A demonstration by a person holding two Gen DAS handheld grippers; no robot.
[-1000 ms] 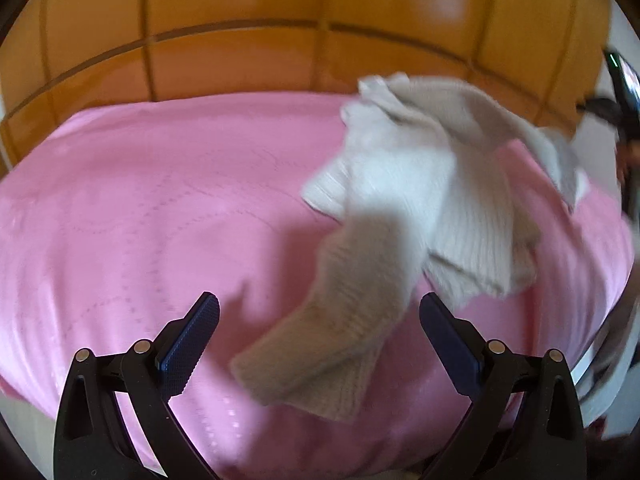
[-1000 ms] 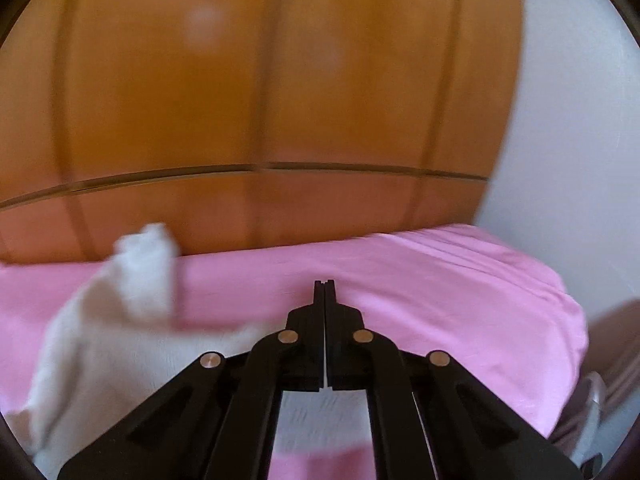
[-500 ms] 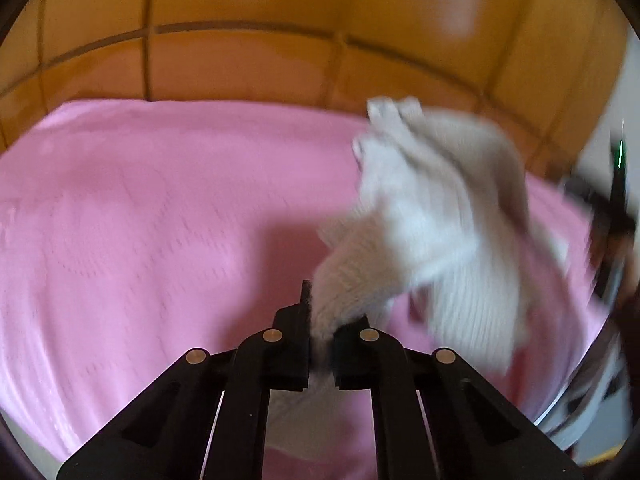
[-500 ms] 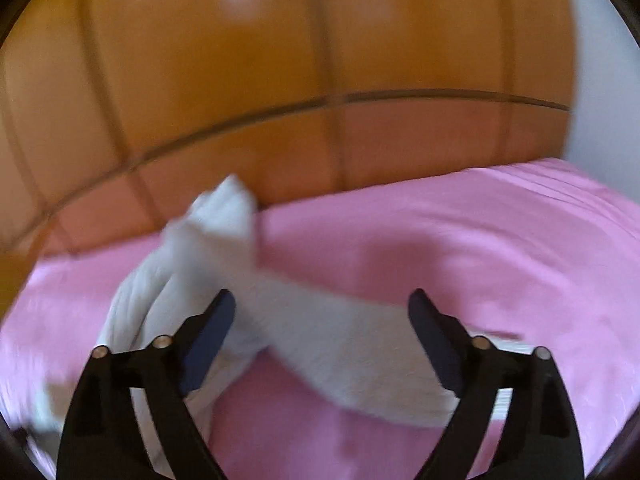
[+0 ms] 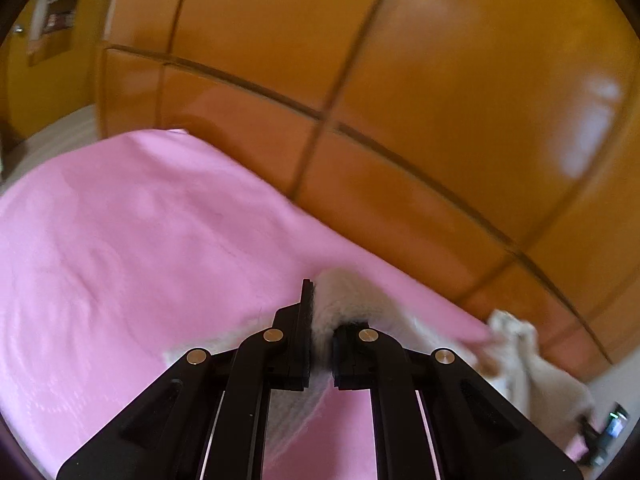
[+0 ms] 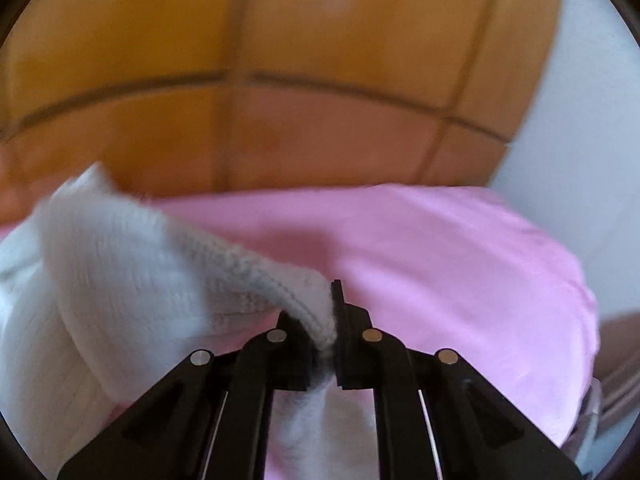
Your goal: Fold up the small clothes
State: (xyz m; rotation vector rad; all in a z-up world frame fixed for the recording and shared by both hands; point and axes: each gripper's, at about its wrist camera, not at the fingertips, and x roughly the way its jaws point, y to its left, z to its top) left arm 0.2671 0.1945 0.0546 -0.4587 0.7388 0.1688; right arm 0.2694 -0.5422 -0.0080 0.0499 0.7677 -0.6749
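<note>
The left gripper [image 5: 322, 320] is closed tight on a fold of the white knit sweater [image 5: 352, 300], which bulges up between its fingers above the pink bedspread [image 5: 120, 240]. From there the sweater trails right toward the far right corner of the bed, its end blurred. The right gripper [image 6: 332, 320] is also clamped shut on the sweater [image 6: 120, 280], pinching a ribbed edge; the bulk of the cloth hangs to its left, raised off the bedspread [image 6: 460, 260]. Behind the bed stands an orange wooden panel wall [image 6: 280, 60], with a white wall [image 6: 580, 160] at far right.
</note>
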